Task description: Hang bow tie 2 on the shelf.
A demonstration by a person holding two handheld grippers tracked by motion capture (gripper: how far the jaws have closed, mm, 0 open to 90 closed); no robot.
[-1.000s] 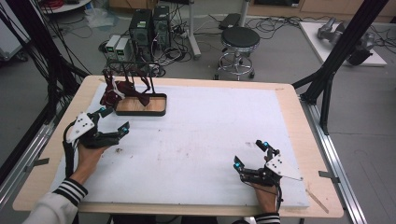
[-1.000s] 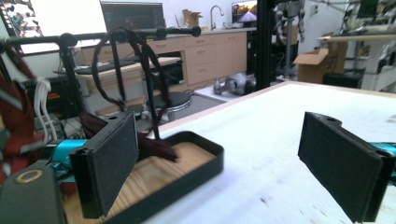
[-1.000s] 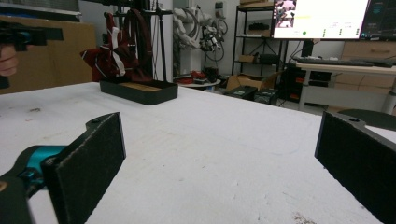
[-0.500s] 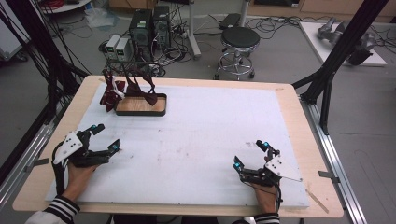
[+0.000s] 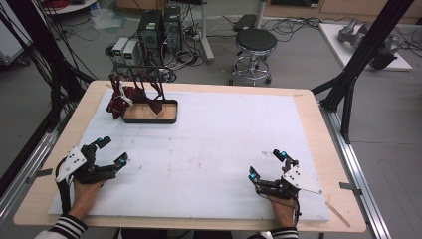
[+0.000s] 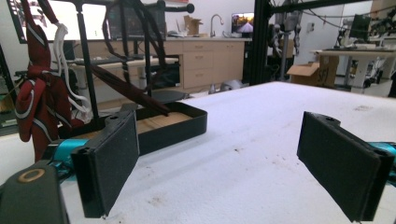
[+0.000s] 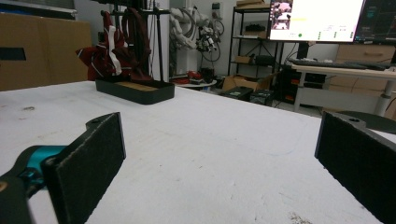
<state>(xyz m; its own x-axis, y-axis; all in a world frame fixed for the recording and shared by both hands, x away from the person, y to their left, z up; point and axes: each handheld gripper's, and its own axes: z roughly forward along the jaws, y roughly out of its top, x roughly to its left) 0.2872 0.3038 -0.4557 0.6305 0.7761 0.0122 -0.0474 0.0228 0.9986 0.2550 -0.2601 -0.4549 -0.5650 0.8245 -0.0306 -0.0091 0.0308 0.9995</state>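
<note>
A black rack with a wooden-floored tray (image 5: 149, 113) stands at the table's far left, and dark red cloth pieces with white trim (image 5: 119, 97) hang from its bars. The rack's tray (image 6: 173, 126) and the red cloth (image 6: 35, 102) appear ahead of my left gripper (image 6: 229, 163). My left gripper (image 5: 112, 152) rests open near the front left edge, nothing between its jaws. My right gripper (image 5: 266, 164) sits open at the front right, empty, and its own view has the rack (image 7: 135, 91) far off beyond the right gripper (image 7: 219, 163).
A white sheet (image 5: 214, 144) covers most of the wooden table (image 5: 318, 124). Beyond the far edge stand a black stool (image 5: 255, 42) and computer boxes (image 5: 159, 27) among cables. Black frame legs (image 5: 358, 64) rise at the right.
My left gripper has drawn back from near the rack toward the front left edge. The right gripper has stayed put.
</note>
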